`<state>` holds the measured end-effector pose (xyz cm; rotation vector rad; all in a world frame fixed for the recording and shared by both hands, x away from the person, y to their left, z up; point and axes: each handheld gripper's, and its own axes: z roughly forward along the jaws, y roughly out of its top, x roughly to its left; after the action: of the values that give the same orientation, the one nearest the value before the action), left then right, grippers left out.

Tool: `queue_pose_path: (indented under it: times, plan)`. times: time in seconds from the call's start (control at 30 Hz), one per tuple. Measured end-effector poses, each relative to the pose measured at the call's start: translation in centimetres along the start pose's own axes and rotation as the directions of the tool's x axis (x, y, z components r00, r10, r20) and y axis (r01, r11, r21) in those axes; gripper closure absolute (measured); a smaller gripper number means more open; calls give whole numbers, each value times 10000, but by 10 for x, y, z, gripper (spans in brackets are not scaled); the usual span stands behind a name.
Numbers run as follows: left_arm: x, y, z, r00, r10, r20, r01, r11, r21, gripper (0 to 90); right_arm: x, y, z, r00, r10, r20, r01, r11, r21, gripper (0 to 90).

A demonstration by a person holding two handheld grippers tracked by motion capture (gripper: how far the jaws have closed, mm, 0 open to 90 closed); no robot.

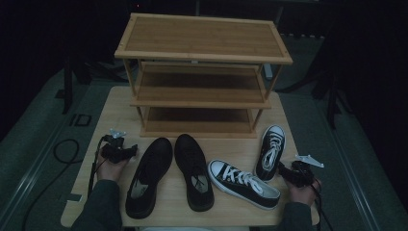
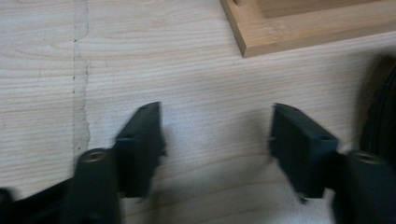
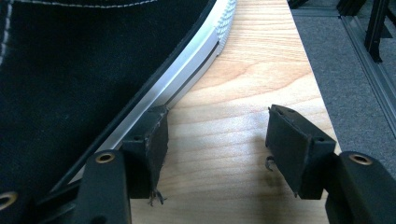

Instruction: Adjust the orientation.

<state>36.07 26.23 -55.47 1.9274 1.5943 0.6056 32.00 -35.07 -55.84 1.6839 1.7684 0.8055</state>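
Two black leather shoes (image 1: 149, 175) (image 1: 194, 171) lie side by side on the wooden table (image 1: 115, 110), toes toward a three-shelf bamboo rack (image 1: 202, 53). Two black canvas sneakers with white laces lie to their right, one slanted (image 1: 243, 183), one pointing away (image 1: 271, 151). My left gripper (image 1: 122, 150) rests left of the leather shoes, open over bare wood (image 2: 215, 112), with the rack's corner (image 2: 303, 28) ahead. My right gripper (image 1: 288, 172) sits by the far-right sneaker's heel, open (image 3: 218, 112), one jaw right beside the white sole (image 3: 196, 51).
The table's right edge (image 3: 322, 93) runs close to my right gripper, with grey floor (image 3: 364, 84) beyond it. A black shoe's edge (image 2: 383, 116) lies just right of my left gripper. Cables (image 1: 62, 149) trail off the table's left side.
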Motion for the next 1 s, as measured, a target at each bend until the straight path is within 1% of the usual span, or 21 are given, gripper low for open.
queue_pose_path:
  times: [0.03, 0.07, 0.1, 0.17, 0.2, 0.33, 0.43, 0.57, 0.73, 0.83, 0.97, 1.0]
  plan:
    - [0, 0, 0, 10000, 0, 0, 0, 10000, 0, 415, 0, 0, 0, 10000, 0, 0, 0, 10000, 0, 388]
    - [2, 0, -2, 9998, 131, 117, -133, 9998, 115, 415, 0, 0, 0, 10000, -1, 0, 1, 10000, -1, 388]
    - [3, 0, -3, 9996, 220, 157, -224, 9995, 219, 437, 0, 0, 0, 10000, 1, 1, -1, 10000, 0, 388]
    - [4, -1, -6, 9994, 292, 170, -297, 9992, 267, 456, 0, 0, 0, 10000, 4, -1, -4, 10000, 1, 388]
    - [5, -1, -8, 9992, 323, 243, -330, 9990, 287, 469, 0, 0, 0, 10000, 1, 1, -1, 10000, 2, 388]
    - [6, 2, -17, 9979, 557, 327, -563, 9982, 197, 491, 0, 0, 0, 10000, -3, 2, 3, 10000, 2, 388]
    - [6, 5, -24, 9954, 724, 622, -739, 9970, 212, 524, 0, 0, 0, 10000, 5, -1, -5, 10000, 2, 388]
    - [4, 11, -33, 9922, 938, 818, -956, 9952, 185, 552, 0, 0, 0, 10000, 4, -1, -4, 10000, 1, 388]
    - [0, 18, -45, 9858, 1255, 1115, -1277, 9917, 127, 560, 0, 0, 0, 10000, 0, 1, 0, 10000, 3, 388]
    - [-3, 22, -52, 9816, 1222, 1464, -1245, 9922, 68, 559, 0, 0, 0, 10000, 2, -1, -2, 10000, 2, 388]
    - [-9, 27, -61, 9734, 1436, 1784, -1466, 9892, 34, 560, 0, 0, 0, 10000, 0, 1, 0, 10000, 3, 388]
    - [-11, 29, -63, 9707, 1554, 1835, -1591, 9872, 57, 563, 0, 0, 0, 10000, -2, 1, 2, 10000, 1, 388]
